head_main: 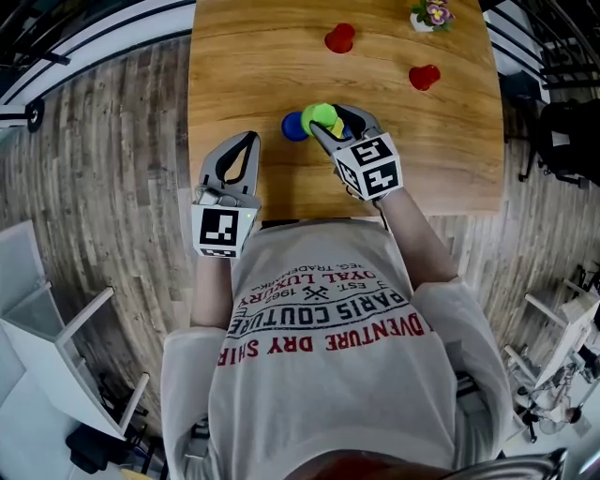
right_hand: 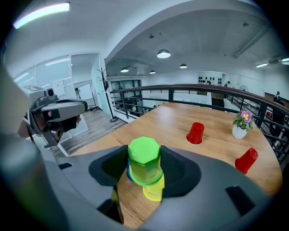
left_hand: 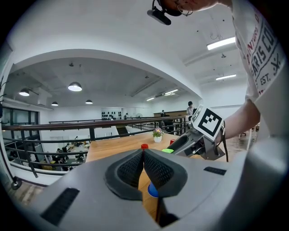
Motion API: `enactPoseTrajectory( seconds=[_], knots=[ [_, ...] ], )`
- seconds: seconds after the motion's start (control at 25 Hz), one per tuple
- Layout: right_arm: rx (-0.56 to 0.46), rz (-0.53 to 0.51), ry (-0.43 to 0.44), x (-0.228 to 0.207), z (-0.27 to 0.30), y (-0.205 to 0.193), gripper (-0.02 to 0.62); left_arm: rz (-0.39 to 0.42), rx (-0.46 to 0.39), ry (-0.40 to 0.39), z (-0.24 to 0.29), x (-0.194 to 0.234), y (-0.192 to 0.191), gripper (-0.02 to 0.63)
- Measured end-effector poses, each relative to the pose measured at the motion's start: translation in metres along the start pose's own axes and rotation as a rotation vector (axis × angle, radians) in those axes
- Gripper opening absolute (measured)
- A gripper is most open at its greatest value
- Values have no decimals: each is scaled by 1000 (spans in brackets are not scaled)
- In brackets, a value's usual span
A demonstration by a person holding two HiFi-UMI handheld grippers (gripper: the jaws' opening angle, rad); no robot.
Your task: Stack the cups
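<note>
Head view: we see right tool (head_main: 330, 124) clamped on green cup (head_main: 322, 114) over counter (head_main: 450, 159). Blue cup (head_main: 293, 126) just left of it. Left tool (head_main: 247, 142) at counter's near edge, well apart from the cups. Red cup (head_main: 339, 37) and second red cup (head_main: 424, 77) on far side, flowerpot (head_main: 431, 14) beyond.

Left gripper view: pads pressed together, nothing between (blue cup peeks below them).

Right gripper view: green cup upside down between pads, both touching it. Yellow cup (right_hand: 154, 191) just beneath; whether nested, we cannot tell.
</note>
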State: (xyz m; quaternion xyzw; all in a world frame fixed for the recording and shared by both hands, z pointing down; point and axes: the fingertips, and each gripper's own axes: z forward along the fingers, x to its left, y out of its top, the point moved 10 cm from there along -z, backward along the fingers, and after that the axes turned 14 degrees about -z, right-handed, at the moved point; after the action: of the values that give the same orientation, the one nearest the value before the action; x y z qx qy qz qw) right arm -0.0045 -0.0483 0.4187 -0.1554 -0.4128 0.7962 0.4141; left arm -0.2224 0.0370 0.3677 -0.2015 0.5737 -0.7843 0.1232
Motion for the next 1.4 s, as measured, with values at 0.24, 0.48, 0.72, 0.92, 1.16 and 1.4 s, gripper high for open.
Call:
enactPoseTrajectory(
  seconds=[0.24, 0.48, 0.72, 0.92, 1.16, 1.4],
  knots=[
    [6, -9, -1, 4, 7, 0, 241, -9, 4, 6, -2, 5, -4, 17],
    [-91, 33, -17, 0, -9, 5, 287, -4, 4, -26, 6, -2, -1, 17],
    [-158, 54, -85, -27, -44, 0, 288, 2, -16, -102, 29, -29, 2, 17],
    [-144, 91, -154, -63, -70, -23, 288, 7, -26, -185, 56, -62, 5, 17],
    [-111, 103, -191, -104, -91, -56, 288, 14, -19, -246, 89, -105, 3, 17],
    [-77, 92, -194, -150, -94, -90, 288, -4, 11, -219, 124, -137, -4, 17]
  ],
)
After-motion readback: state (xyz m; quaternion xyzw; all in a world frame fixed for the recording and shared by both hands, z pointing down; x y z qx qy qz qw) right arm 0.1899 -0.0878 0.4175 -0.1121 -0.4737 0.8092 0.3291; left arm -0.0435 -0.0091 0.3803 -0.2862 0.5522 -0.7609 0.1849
